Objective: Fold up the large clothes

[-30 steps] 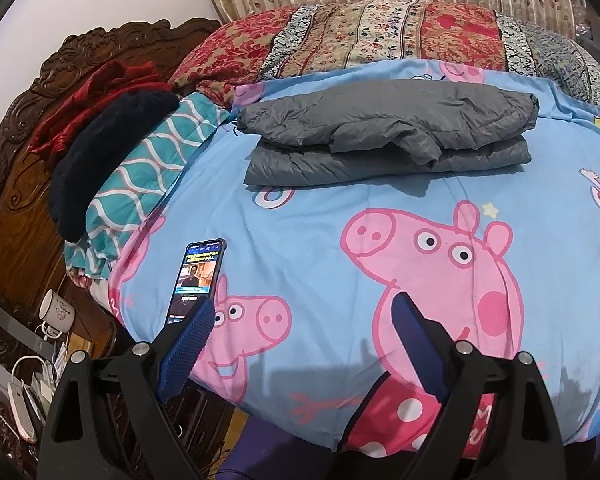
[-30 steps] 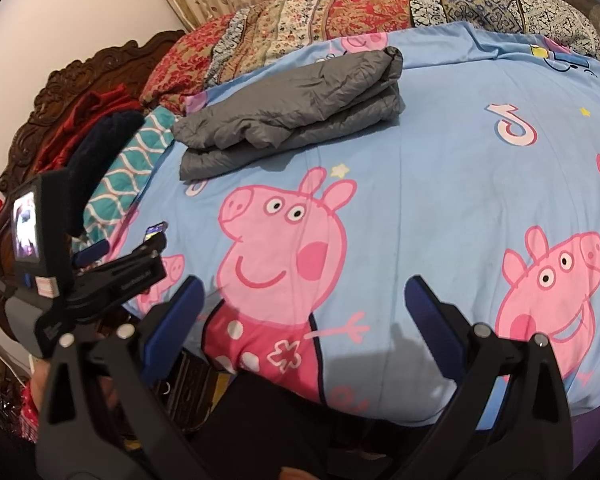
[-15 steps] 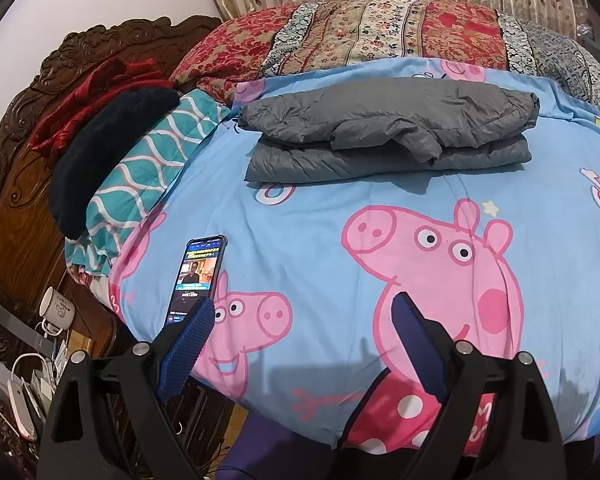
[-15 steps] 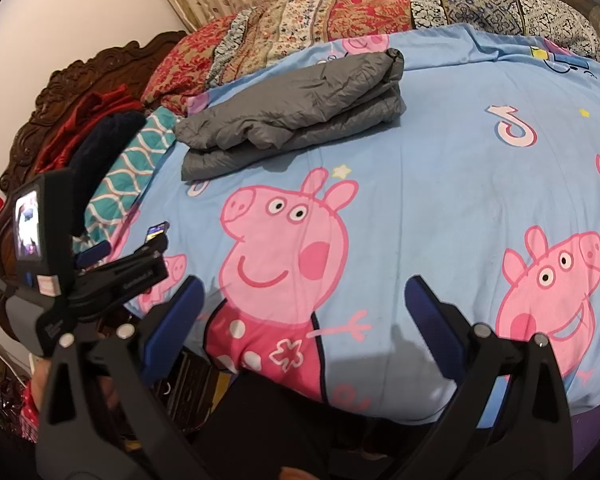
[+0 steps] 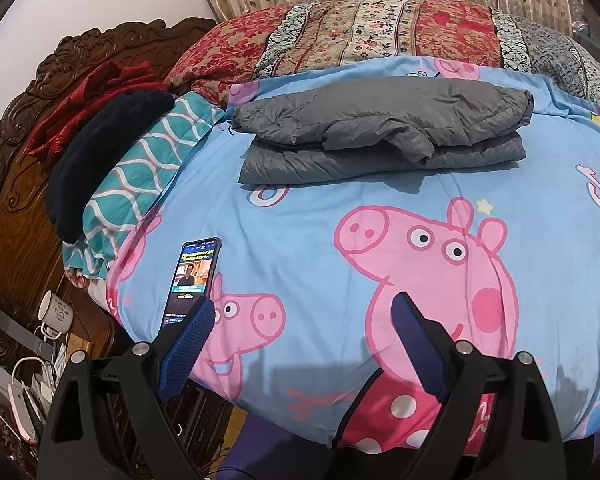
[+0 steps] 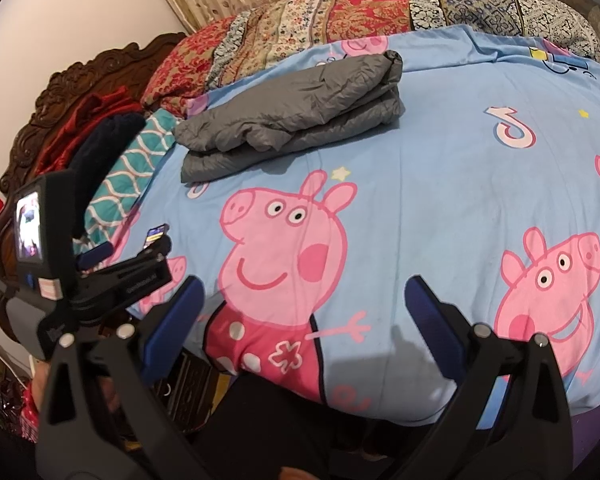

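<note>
A grey padded jacket (image 5: 380, 132) lies folded in a flat stack at the far side of the bed; it also shows in the right wrist view (image 6: 292, 120). My left gripper (image 5: 300, 328) is open and empty, held over the near edge of the bed, well short of the jacket. My right gripper (image 6: 304, 304) is open and empty, also over the near edge. The left gripper's body and camera (image 6: 60, 248) show at the left of the right wrist view.
The bed has a blue cartoon-pig sheet (image 5: 380, 248). A lit phone (image 5: 192, 280) lies near the left edge. A teal patterned blanket (image 5: 136, 176), dark and red clothes (image 5: 100, 152) and a patchwork quilt (image 5: 380, 36) border it. A mug (image 5: 56, 312) stands on the nightstand.
Both views have shifted very slightly; the jacket sits a touch lower in frame. Both grippers stay open and empty.
</note>
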Available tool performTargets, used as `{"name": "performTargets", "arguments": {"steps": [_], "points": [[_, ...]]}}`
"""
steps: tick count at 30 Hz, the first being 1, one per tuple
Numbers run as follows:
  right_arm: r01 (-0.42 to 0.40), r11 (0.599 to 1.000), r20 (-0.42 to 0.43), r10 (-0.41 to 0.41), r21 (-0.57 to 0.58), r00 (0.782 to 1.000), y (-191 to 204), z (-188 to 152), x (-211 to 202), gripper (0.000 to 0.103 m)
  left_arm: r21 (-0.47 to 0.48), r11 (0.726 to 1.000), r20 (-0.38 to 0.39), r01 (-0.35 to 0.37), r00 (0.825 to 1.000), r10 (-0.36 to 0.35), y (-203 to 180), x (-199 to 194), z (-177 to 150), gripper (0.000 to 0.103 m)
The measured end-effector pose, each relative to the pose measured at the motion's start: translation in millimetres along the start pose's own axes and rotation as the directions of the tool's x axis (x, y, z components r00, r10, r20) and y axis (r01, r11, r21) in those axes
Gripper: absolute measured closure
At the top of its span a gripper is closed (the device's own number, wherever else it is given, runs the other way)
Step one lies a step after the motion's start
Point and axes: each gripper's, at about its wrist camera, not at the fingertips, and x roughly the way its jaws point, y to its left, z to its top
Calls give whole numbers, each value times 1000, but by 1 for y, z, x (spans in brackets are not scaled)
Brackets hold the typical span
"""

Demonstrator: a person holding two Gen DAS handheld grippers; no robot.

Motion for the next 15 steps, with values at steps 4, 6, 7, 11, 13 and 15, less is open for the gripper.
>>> {"name": "performTargets", "arguments": {"steps": [4, 6, 7, 11, 13, 15], "points": [[0, 1000, 0, 0, 1, 1000, 0, 0, 0, 6, 1, 1000, 0, 2, 1000, -2, -1, -1, 0, 72], [0, 1000, 1, 0, 1, 1000, 1, 0, 0, 6, 3, 1000, 0, 3, 1000, -3, -3, -1, 1, 72], [0, 1000, 1, 0, 1, 1000, 0, 0, 0, 6, 3, 1000, 0, 2, 1000, -2, -4, -1, 1, 72], [-1, 1000, 0, 1, 1, 1000, 0, 1, 0, 6, 4, 1000, 2, 5, 1000, -5, -6, -2, 2, 72], [-2, 1000, 0, 2, 1, 1000, -1, 1, -1, 6, 4, 1000, 3, 9, 1000, -9, -7, -2, 2, 72], [-2, 1000, 0, 2, 1, 1000, 0, 2, -1, 6, 4, 1000, 6, 14, 1000, -14, -8, -3, 3, 72]]}}
